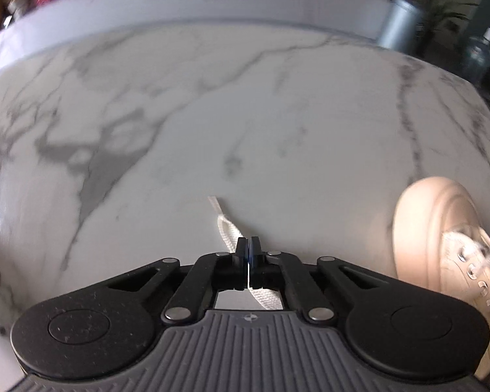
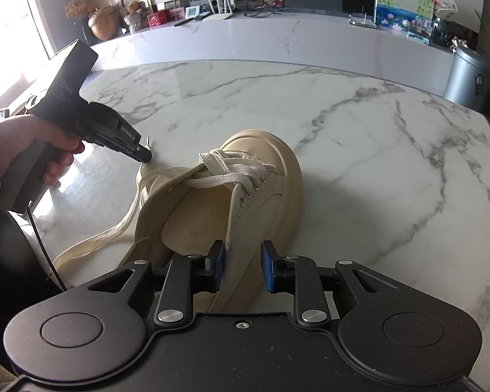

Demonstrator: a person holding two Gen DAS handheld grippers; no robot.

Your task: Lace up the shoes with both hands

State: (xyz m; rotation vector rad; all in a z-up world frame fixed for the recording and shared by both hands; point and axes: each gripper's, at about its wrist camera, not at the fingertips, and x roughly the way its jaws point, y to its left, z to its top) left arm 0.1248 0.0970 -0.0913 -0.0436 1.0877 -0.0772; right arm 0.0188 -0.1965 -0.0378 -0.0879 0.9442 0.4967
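A cream shoe is seen lying on a white marble table, toe pointing away. Its laces are crossed over the upper eyelets. The right gripper is held over the near part of the shoe, its blue pads set apart, and one lace end is seen running down between them, lying against the left pad. To the left, the left gripper is held by a hand, tip lowered beside the shoe's heel. A second lace is draped off the shoe's left side onto the table. A grey bin is visible beyond the far right corner.
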